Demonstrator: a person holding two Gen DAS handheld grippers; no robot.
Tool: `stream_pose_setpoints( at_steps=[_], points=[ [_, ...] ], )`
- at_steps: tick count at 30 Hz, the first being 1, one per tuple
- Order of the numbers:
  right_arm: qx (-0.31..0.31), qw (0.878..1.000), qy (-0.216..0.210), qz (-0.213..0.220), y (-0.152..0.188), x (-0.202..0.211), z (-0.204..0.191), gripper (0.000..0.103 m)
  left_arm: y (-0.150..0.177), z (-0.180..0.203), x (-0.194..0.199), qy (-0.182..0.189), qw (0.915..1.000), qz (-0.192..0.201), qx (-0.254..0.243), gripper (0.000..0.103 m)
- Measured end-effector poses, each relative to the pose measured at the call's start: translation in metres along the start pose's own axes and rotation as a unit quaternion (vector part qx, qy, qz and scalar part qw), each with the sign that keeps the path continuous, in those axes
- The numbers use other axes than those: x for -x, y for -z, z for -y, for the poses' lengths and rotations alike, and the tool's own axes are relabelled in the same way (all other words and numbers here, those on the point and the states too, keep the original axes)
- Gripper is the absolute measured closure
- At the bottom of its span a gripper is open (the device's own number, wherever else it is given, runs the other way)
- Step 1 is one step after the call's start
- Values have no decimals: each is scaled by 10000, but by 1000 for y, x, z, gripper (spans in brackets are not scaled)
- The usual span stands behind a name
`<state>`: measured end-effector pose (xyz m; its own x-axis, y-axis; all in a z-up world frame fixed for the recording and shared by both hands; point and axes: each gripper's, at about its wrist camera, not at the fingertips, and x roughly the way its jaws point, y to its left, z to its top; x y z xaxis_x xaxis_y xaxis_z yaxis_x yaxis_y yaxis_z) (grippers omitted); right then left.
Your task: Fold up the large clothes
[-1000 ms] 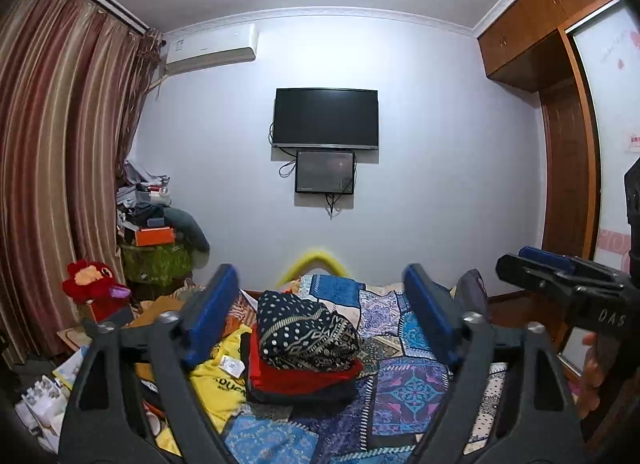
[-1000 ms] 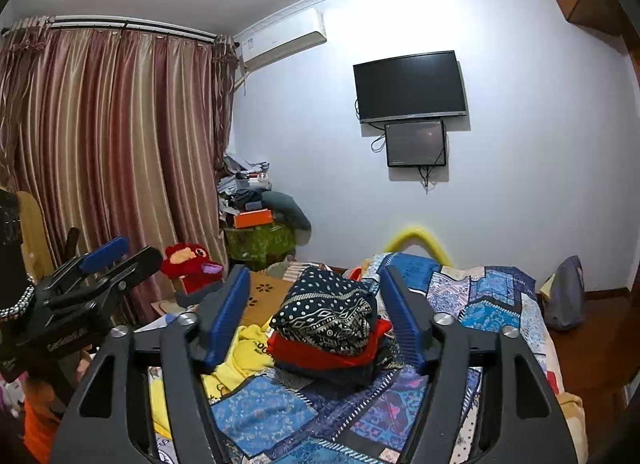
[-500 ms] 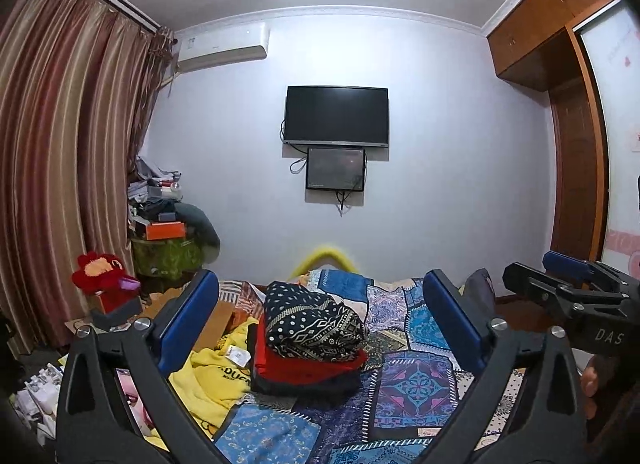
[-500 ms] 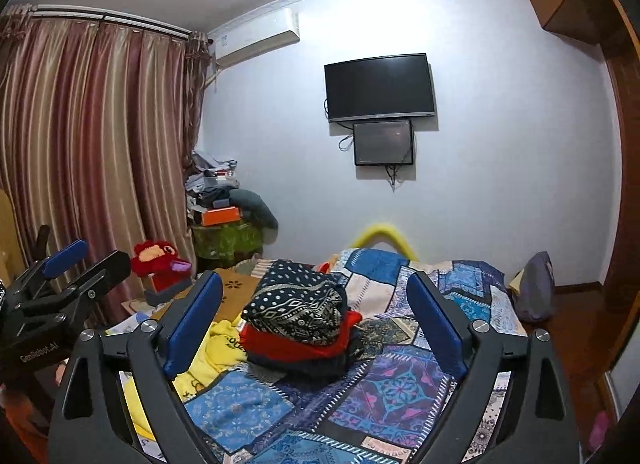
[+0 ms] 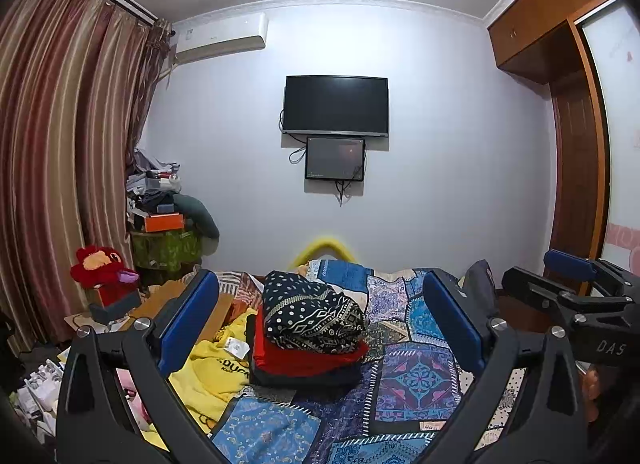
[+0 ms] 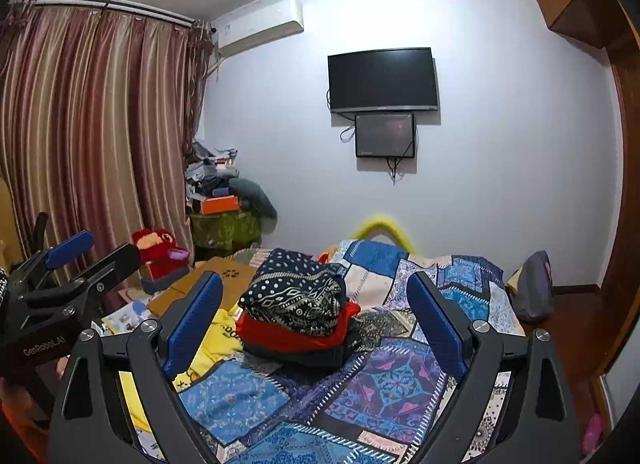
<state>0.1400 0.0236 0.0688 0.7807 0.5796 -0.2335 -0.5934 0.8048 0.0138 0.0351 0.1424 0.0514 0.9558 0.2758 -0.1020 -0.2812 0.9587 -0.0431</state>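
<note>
Red-topped folded stack (image 5: 308, 328) ahead, btwn open jaws.

The far wall (image 5: 440, 168) is pale and plain, with a black television (image 5: 336, 105) mounted on it, a smaller dark screen (image 5: 335, 159) just below, and an air conditioner (image 5: 222, 37) high up near the left corner. Striped reddish-brown curtains (image 5: 60, 152) cover the left side, and in the far left corner a heap of boxes and bags (image 5: 168, 216) rests on a green-covered stand, with a red plush toy (image 5: 100, 268) nearer. A brown wooden wardrobe (image 5: 560, 76) fills the right side, and a bed (image 5: 416, 364) under a blue patchwork cover takes the near middle.
</note>
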Motion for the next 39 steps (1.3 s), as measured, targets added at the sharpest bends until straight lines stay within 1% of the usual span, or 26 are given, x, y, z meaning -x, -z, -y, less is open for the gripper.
stream_pose_setpoints(
  at_steps=[15,30,36,39],
  points=[
    [-5,9998,-63,-183,0,0,0,11,8,-3,-6,-38,9999,-126,43,0],
    [-37,9997,-58,-220,0,1,2,11,10,-5,-11,-52,9998,-193,95,0],
    [-73,9997,-59,-229,0,2,5,11,10,-7,-11,52,9996,-216,172,0],
    [-69,9997,-36,-230,0,2,7,11,11,-7,-9,39,9997,-200,154,0]
  ],
)
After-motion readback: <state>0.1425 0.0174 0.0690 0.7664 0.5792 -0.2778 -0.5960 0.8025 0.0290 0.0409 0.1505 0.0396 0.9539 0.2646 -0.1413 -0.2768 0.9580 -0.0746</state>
